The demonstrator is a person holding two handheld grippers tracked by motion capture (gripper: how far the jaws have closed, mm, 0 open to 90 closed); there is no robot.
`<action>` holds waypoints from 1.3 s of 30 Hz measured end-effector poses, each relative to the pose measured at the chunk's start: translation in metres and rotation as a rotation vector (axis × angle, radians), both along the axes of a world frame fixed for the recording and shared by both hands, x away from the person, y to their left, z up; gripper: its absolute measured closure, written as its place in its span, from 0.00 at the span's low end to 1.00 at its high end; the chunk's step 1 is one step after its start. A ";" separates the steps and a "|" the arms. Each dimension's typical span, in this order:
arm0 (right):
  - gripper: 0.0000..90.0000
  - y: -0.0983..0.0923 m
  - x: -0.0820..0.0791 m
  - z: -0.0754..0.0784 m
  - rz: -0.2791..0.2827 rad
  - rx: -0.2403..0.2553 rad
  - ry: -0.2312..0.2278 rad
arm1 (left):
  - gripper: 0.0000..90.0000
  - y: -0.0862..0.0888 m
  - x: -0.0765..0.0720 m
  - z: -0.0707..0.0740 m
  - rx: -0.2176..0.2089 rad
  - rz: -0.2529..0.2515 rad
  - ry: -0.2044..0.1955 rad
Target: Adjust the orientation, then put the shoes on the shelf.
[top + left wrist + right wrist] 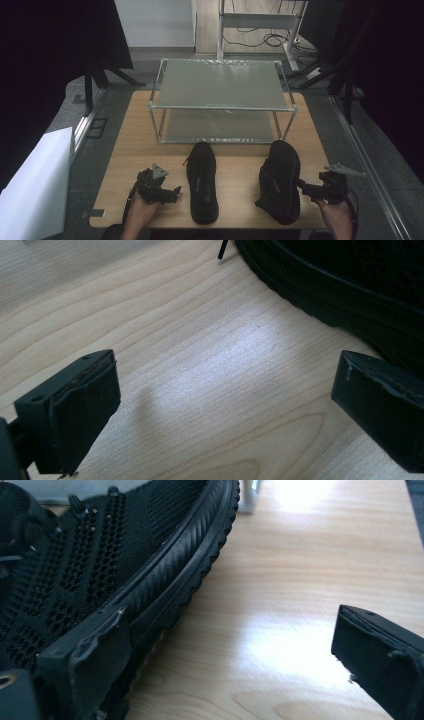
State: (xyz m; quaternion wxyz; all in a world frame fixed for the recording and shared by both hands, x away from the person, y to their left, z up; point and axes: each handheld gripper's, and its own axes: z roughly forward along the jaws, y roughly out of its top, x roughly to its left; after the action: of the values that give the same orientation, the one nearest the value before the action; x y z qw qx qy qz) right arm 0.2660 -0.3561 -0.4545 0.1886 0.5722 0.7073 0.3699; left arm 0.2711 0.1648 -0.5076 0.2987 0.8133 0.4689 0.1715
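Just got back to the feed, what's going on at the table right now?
A person holds a gripper in each hand at a wooden table with two black shoes on it. The left gripper sits beside the left shoe, jaws open over bare wood, not touching it. The right gripper is at the outer side of the right shoe, jaws open, one jaw against the sole. A two-tier metal rack stands behind the shoes. Neither shoe is gripped yet.

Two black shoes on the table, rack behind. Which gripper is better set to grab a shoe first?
Right, probably. The right gripper is open with one jaw already against the right shoe. The left gripper is open too, but with bare wood between its jaws, beside the left shoe.
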 end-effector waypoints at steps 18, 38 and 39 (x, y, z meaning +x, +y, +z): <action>0.09 -0.043 -0.001 -0.022 -0.064 0.058 0.056 | 0.00 0.002 -0.003 0.009 -0.047 0.022 -0.002; 0.01 -0.020 -0.014 -0.014 0.113 0.208 -0.022 | 0.01 -0.029 -0.034 0.043 -0.234 -0.016 -0.079; 0.01 -0.017 -0.012 -0.016 0.122 0.205 -0.014 | 0.01 -0.031 -0.034 0.043 -0.248 -0.021 -0.075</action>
State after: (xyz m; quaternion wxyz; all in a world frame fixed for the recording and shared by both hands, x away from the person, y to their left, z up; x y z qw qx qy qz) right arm 0.2537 -0.3735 -0.4700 0.1114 0.5418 0.6978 0.4550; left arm 0.2374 0.1340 -0.4646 0.4161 0.7679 0.4665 0.1396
